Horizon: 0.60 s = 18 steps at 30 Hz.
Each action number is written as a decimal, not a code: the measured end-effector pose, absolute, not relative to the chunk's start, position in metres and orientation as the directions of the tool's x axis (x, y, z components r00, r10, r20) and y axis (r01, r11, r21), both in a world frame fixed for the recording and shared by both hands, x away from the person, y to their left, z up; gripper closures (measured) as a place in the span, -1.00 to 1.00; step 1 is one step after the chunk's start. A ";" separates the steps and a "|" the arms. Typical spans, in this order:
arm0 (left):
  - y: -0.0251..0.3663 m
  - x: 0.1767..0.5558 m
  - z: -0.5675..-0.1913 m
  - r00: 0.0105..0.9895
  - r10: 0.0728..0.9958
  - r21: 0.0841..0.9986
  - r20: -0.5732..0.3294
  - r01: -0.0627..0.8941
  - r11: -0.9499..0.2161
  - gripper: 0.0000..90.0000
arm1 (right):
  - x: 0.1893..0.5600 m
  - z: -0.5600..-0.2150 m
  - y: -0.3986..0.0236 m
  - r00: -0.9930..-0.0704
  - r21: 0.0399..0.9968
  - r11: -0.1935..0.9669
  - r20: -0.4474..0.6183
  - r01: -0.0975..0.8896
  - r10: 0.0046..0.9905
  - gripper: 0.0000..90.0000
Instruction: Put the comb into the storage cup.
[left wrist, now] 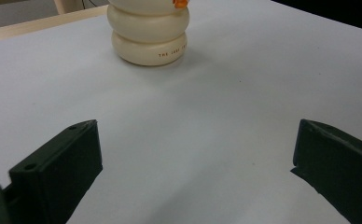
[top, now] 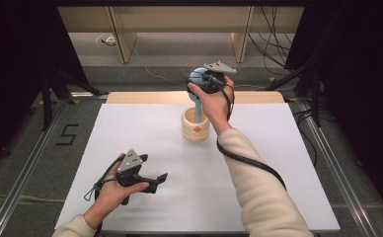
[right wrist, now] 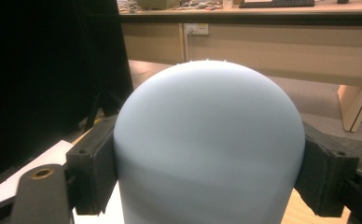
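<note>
A cream ribbed holder (top: pixel 196 127) with a small orange mark stands upright near the middle of the white table; in the left gripper view the holder (left wrist: pixel 149 37) is at the top, well ahead of the jaws. A pale blue round-headed object (top: pixel 197 77) rises out of it on a stem. My right gripper (top: pixel 200 80) is shut on that blue head (right wrist: pixel 209 140), one jaw pressed to each side. At the front left, low over the table, my left gripper (top: pixel 162 178) points toward the holder; its jaws stand wide apart, and in its own view the left gripper (left wrist: pixel 195 154) holds nothing.
The white sheet (top: pixel 145 133) covers the table, with a wooden edge (top: pixel 130 97) at the back. Behind are desk legs (top: pixel 123 34) and cables (top: pixel 273 44) on the floor. A "5" mark (top: pixel 67 134) is on the floor at left. Black curtains flank both sides.
</note>
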State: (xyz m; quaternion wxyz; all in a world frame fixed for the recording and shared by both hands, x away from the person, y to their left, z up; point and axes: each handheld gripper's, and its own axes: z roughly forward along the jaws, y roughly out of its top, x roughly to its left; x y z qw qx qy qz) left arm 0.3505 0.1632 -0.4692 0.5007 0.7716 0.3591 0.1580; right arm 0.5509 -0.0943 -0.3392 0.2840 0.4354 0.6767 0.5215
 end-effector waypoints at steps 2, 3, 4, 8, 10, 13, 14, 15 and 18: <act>0.163 0.350 -0.469 0.692 0.712 0.887 -0.115 0.395 -0.241 -0.99 | 0.551 -0.340 -0.094 -0.459 0.953 0.077 0.070 0.293 0.886 -0.54; 0.163 0.350 -0.469 0.692 0.713 0.887 -0.116 0.395 -0.240 -0.99 | 0.551 -0.341 -0.094 -0.458 0.952 0.076 0.071 0.297 0.886 -0.54; 0.163 0.350 -0.469 0.692 0.713 0.886 -0.115 0.395 -0.241 -0.99 | 0.551 -0.341 -0.094 -0.457 0.952 0.076 0.072 0.297 0.887 -0.54; 0.163 0.350 -0.469 0.692 0.712 0.886 -0.117 0.396 -0.240 -0.99 | 0.552 -0.345 -0.094 -0.458 0.950 0.082 0.069 0.301 0.886 -0.54; 0.163 0.350 -0.469 0.692 0.712 0.886 -0.115 0.396 -0.241 -0.99 | 0.552 -0.345 -0.093 -0.458 0.949 0.082 0.071 0.304 0.886 -0.54; 0.163 0.351 -0.469 0.692 0.712 0.885 -0.116 0.397 -0.242 -0.99 | 0.552 -0.347 -0.092 -0.459 0.948 0.087 0.067 0.307 0.886 -0.54; 0.163 0.351 -0.469 0.692 0.712 0.886 -0.116 0.397 -0.241 -0.99 | 0.552 -0.348 -0.092 -0.462 0.947 0.089 0.067 0.307 0.885 -0.54; 0.163 0.351 -0.469 0.692 0.712 0.886 -0.116 0.396 -0.241 -0.99 | 0.552 -0.349 -0.092 -0.460 0.947 0.091 0.065 0.309 0.886 -0.54; 0.163 0.351 -0.469 0.692 0.712 0.886 -0.116 0.397 -0.241 -0.99 | 0.552 -0.350 -0.092 -0.459 0.946 0.091 0.066 0.311 0.886 -0.54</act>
